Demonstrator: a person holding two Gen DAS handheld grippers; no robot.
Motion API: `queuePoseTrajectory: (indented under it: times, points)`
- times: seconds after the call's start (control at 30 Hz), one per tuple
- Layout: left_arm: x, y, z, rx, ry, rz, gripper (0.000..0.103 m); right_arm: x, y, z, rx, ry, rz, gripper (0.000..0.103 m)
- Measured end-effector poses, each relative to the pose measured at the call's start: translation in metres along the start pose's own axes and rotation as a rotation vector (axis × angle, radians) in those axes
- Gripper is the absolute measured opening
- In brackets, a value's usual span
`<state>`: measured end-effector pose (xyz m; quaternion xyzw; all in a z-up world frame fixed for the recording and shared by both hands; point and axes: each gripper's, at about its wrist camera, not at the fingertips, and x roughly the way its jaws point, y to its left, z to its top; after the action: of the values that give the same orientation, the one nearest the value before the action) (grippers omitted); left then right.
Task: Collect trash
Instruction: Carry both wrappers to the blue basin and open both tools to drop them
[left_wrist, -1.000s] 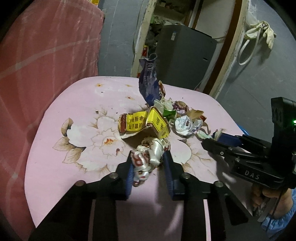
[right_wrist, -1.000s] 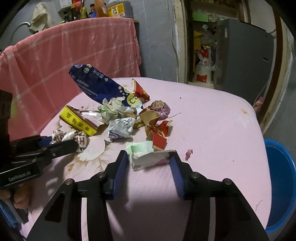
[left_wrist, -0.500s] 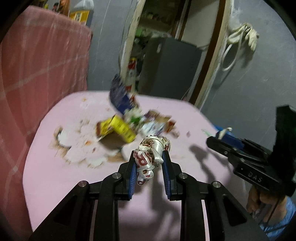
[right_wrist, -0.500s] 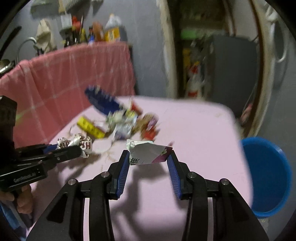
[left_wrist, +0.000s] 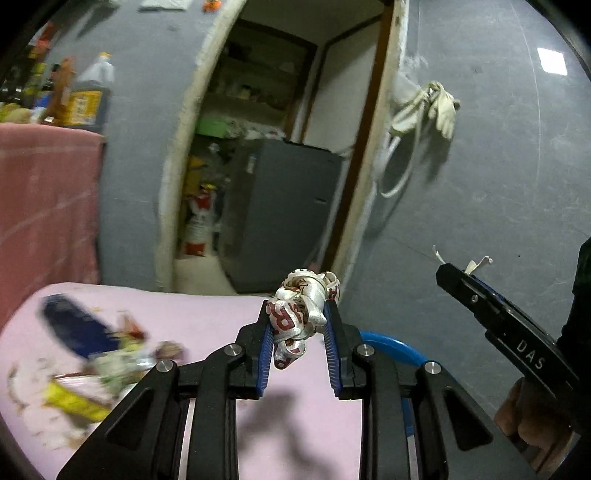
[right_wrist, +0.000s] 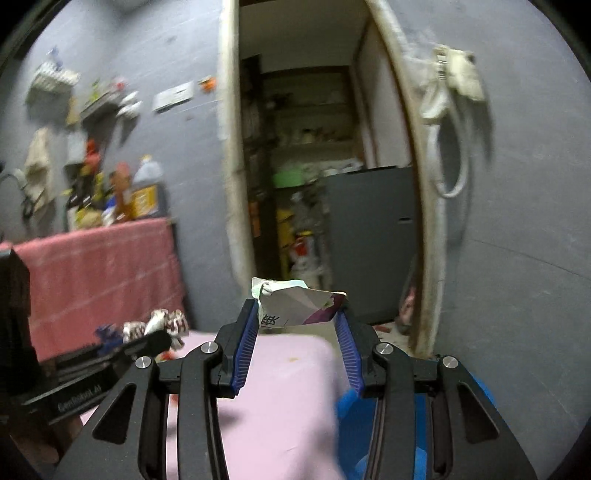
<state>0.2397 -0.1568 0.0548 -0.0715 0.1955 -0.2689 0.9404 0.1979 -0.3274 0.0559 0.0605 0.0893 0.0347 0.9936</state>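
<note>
Trash, 2 pcs: left gripper (left_wrist: 300, 326) clamps crumpled white-red wrapper (left_wrist: 301, 314), light, springy; right gripper (right_wrist: 297, 325) pinches folded white-purple paper carton (right_wrist: 295, 304) by edges, flimsy.

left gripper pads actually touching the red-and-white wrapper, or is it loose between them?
Touching. The left wrist view shows the crumpled red-and-white wrapper pinched between both blue pads of the left gripper, held clear above the pink table.

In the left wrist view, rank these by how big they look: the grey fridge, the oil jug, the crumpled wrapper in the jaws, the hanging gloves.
1. Grey fridge, clearly largest.
2. Oil jug and crumpled wrapper: look alike, and the wrapper sits much nearer the camera, so no ranking.
3. Hanging gloves, smallest.
</note>
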Motion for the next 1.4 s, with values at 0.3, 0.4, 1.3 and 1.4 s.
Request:
queuePoseTrajectory:
  times: [0.3, 0.4, 1.3, 1.4]
  points:
    - [0.103, -0.046, 0.000, 0.032, 0.234, -0.072, 0.021, 0.025, -0.089, -0.022, 0.140, 0.087, -0.155, 0.040]
    - [0.133, -0.056, -0.007, 0.046, 0.320, -0.089, 0.021, 0.031, -0.106, -0.034, 0.167, 0.131, -0.166, 0.042]
    - [0.074, -0.020, 0.006, -0.065, 0.108, 0.033, 0.077, 0.012, -0.116, -0.026, 0.204, 0.083, -0.152, 0.087]
    - [0.037, -0.002, 0.015, -0.071, 0.007, 0.080, 0.088, 0.001, -0.094, -0.012, 0.170, 0.013, -0.115, 0.103]
